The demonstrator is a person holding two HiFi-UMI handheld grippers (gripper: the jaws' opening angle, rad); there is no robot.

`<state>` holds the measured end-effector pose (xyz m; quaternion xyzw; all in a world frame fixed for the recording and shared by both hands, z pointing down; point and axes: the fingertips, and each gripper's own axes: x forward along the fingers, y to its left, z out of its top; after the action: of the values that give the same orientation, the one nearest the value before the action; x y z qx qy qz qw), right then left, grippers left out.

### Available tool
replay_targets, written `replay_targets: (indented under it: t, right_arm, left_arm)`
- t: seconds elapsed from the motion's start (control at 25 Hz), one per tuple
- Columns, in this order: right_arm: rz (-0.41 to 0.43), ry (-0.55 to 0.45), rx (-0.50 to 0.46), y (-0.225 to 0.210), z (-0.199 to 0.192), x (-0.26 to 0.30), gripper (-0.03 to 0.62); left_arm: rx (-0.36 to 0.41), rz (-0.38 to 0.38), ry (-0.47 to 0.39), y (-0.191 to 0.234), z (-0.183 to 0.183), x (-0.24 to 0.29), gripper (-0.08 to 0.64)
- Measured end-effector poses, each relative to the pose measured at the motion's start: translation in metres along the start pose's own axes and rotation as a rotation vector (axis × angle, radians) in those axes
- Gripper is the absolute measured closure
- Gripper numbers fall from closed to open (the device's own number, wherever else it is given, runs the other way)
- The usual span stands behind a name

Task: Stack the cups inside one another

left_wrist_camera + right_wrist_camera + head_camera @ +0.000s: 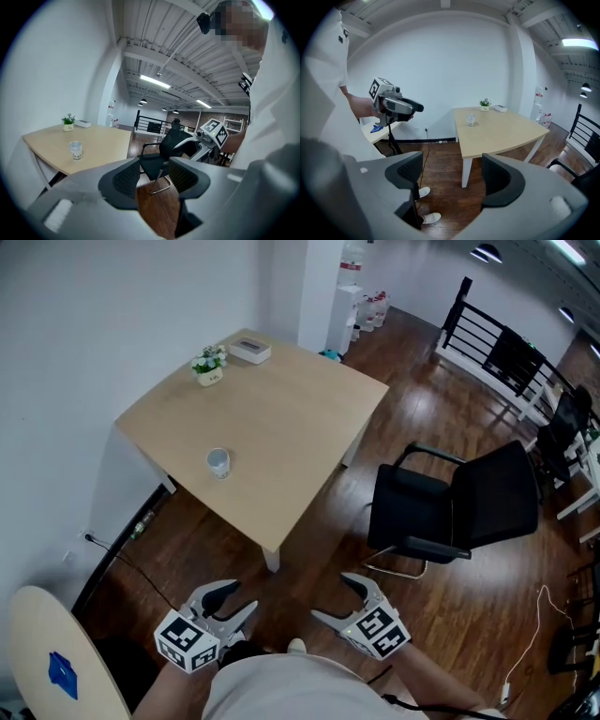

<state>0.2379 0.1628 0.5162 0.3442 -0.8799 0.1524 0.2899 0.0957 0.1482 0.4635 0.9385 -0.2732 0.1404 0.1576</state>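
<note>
A stack of clear cups [218, 463] stands upright on the light wooden table [281, 399], near its front left side; it also shows in the left gripper view as the cups [75, 150] and in the right gripper view as the cups [469, 120]. Both grippers hang low over the floor, well short of the table. My left gripper [228, 603] is open and empty. My right gripper [339, 600] is open too, with nothing between its jaws. The left gripper [393, 107] appears in the right gripper view, the right gripper [211, 133] in the left one.
A small potted plant [208, 365] and a white box [249, 350] sit at the table's far corner. A black office chair [459, 507] stands right of the table. A round table [52, 662] with a blue cloth [62, 675] is at lower left. Cables run along the wall.
</note>
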Motion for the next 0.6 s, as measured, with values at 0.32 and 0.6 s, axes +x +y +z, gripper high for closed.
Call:
replay_targets:
  t: [0.32,0.6]
  right_arm:
    - [-0.025,-0.016,-0.014,0.015,0.021,0.01,0.204]
    - [0.017,-0.009,-0.071,0.049,0.049,0.045,0.204]
  left_arm:
    - [0.04,-0.026,-0.031,0.008,0.016,-0.015,0.354]
    - [0.01,-0.006,-0.043,0.028,0.004,-0.046,0.354]
